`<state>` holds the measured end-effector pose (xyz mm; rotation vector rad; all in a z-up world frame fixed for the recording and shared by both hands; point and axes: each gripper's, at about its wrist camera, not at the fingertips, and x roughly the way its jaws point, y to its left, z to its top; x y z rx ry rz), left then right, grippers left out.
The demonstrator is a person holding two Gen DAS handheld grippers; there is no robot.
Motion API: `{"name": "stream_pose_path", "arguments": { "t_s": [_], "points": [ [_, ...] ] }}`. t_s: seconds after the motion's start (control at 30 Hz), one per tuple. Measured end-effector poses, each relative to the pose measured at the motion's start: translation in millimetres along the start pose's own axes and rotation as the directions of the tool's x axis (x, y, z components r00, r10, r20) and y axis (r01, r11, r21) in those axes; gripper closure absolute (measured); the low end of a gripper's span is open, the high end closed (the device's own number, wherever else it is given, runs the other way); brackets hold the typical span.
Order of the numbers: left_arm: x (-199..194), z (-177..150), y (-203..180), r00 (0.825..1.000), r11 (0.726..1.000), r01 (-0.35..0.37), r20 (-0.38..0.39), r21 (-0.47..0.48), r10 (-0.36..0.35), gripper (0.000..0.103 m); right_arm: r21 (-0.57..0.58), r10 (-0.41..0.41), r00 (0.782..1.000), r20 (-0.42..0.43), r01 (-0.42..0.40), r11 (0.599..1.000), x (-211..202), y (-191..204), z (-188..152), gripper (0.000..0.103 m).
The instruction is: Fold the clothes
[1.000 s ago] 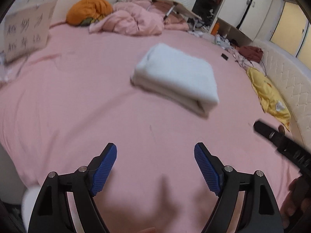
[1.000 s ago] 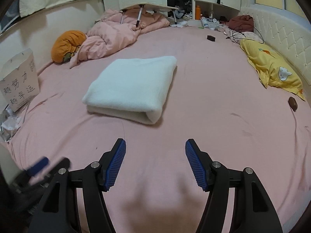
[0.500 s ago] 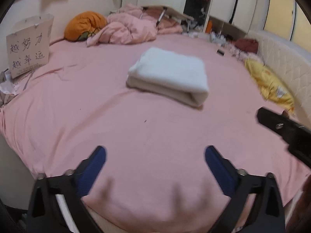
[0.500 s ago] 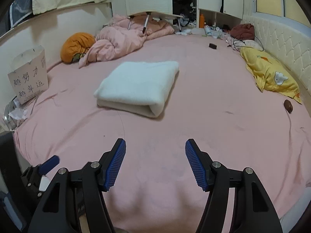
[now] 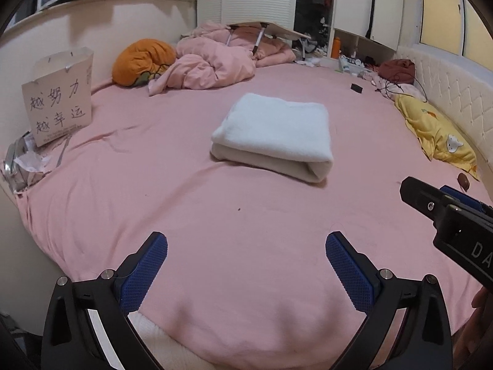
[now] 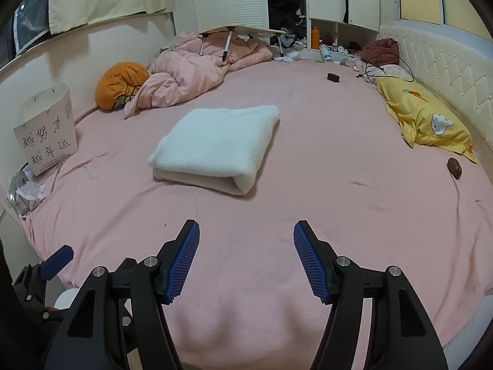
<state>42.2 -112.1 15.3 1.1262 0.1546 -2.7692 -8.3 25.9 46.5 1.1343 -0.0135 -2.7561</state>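
pink sheet covers the round bed point(image 5: 129, 191). item: white garment point(image 5: 274, 135), folded into a thick rectangle, lying flat mid-bed, rolled edge toward the near right. left gripper point(image 5: 246, 273): blue pads spread wide, empty, hovering over the near edge of the bed, well apart from the garment. right gripper point(image 6: 246, 260): pads apart, somewhat narrower, empty, likewise over the near edge. far left: paper bag point(image 5: 58, 95) with handwritten characters, orange cushion point(image 5: 141, 61), crumpled pink duvet point(image 5: 212, 64). right side: yellow pillow point(image 6: 428, 123) against the quilted headboard point(image 6: 446, 71). small brown object point(image 6: 454, 168) near the pillow; what it is cannot be told.
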Motion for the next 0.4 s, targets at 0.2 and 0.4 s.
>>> {"name": "stream_pose_path", "arguments": {
  "t_s": [0.2,0.4],
  "points": [
    [1.9,2.9,0.4,0.998,0.998,0.055,-0.028,-0.023,-0.055,0.000,0.008,0.004,1.000,-0.001,-0.004,1.000,0.5,-2.2,0.7,0.039],
    [-0.1,5.4,5.1,0.997,0.996,0.072,-0.012,-0.062,-0.073,0.000,0.011,0.003,1.000,0.001,-0.003,1.000,0.5,-6.2,1.7,0.039]
  ]
}}
